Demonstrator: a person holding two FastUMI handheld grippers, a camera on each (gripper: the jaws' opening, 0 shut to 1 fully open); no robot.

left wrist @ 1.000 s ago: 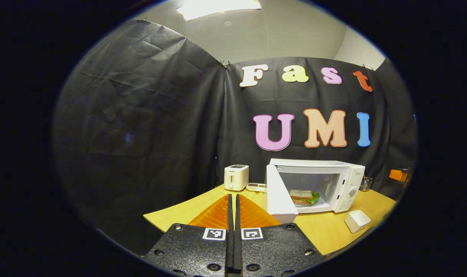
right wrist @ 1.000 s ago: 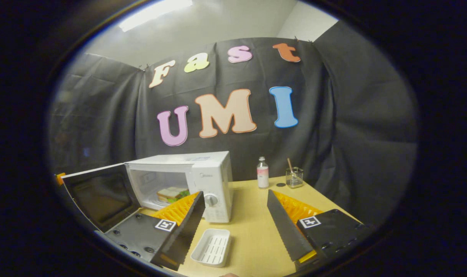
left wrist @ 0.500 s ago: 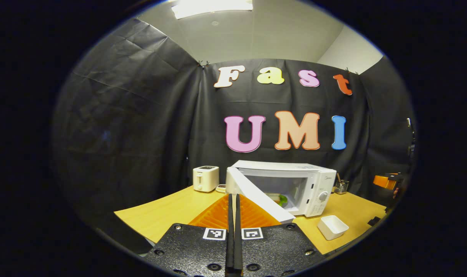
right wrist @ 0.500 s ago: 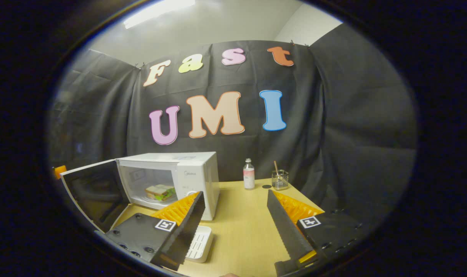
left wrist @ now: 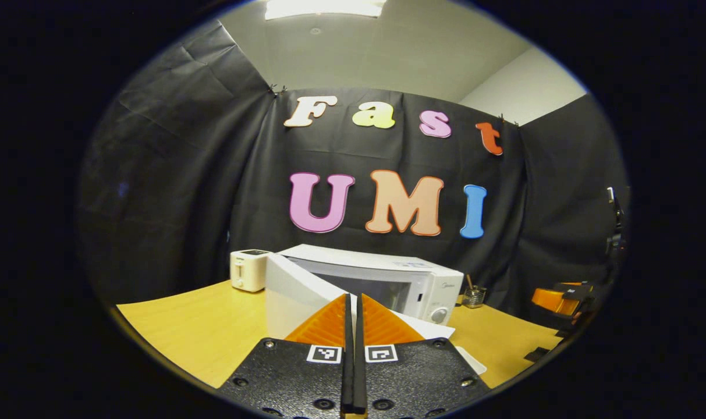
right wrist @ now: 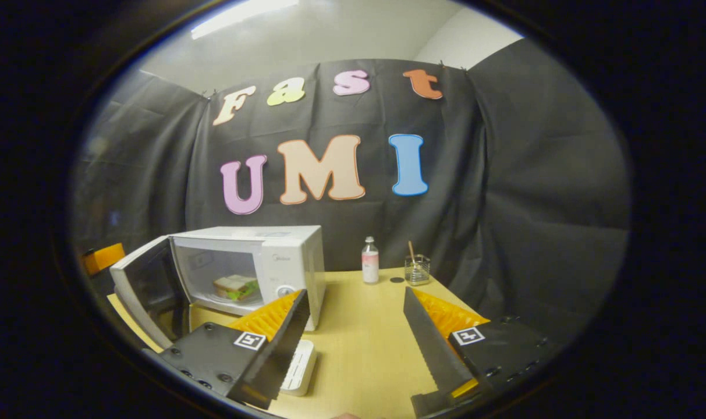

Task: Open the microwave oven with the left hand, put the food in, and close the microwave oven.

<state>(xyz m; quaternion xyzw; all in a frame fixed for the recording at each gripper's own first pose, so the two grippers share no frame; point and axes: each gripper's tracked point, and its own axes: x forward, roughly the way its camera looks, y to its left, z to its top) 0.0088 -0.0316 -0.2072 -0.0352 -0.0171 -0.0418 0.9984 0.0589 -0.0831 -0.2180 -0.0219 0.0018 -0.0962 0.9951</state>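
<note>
The white microwave (left wrist: pixel 411 278) stands on the wooden table with its door (left wrist: pixel 291 294) swung about half way toward the cavity. My left gripper (left wrist: pixel 353 298) is shut with nothing in it, its tips right at the door's outer face. In the right gripper view the microwave (right wrist: pixel 286 253) shows its lit cavity with a sandwich (right wrist: pixel 235 287) on a plate inside, and the door (right wrist: pixel 146 288) stands angled at the left. My right gripper (right wrist: pixel 354 293) is open and empty above the table, to the right of the microwave's front.
A white toaster (left wrist: pixel 247 269) stands left of the microwave. A small bottle (right wrist: pixel 369 261) and a glass (right wrist: pixel 417 269) with a stick are at the back. A white tray (right wrist: pixel 301 366) lies under my right gripper's left finger. The table (right wrist: pixel 364 349) has free room at right.
The microwave door has swung further toward shut with my left gripper moving along its outer face. My right gripper has drawn back a little from the microwave.
</note>
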